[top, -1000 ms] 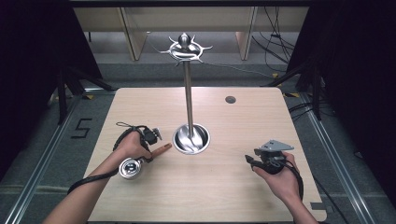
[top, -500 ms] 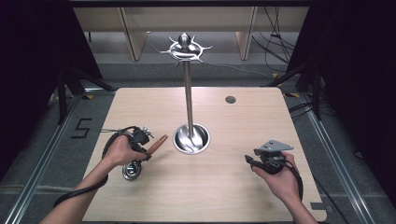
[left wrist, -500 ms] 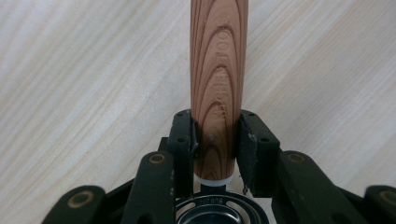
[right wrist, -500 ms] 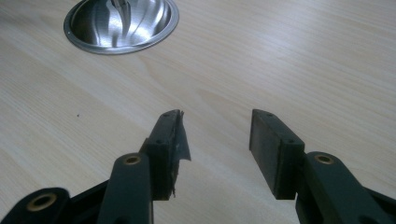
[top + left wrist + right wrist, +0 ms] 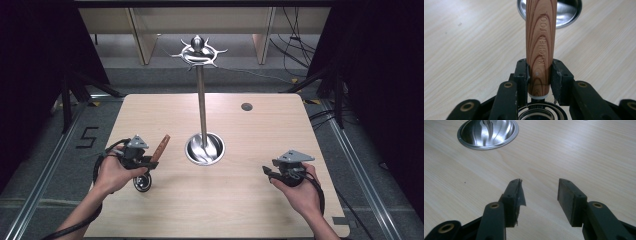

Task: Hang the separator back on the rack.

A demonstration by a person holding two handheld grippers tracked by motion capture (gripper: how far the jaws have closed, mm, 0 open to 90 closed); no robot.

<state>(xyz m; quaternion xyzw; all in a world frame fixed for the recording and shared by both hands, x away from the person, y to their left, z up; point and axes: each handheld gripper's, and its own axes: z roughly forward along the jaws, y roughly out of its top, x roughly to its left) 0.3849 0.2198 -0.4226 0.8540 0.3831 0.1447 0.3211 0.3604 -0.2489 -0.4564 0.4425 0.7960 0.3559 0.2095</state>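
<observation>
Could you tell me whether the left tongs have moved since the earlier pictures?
Yes. The left tongs, shut on the wooden-handled utensil, have lifted and drawn back toward the person, away from the metal stand's base, tilting the handle upward.

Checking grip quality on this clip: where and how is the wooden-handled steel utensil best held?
By the round wood-grain handle near its lower end, jaws closing across its width from both sides, as the left gripper does now: the straight shaft suits flat pads, and the steel head hangs free.
</observation>
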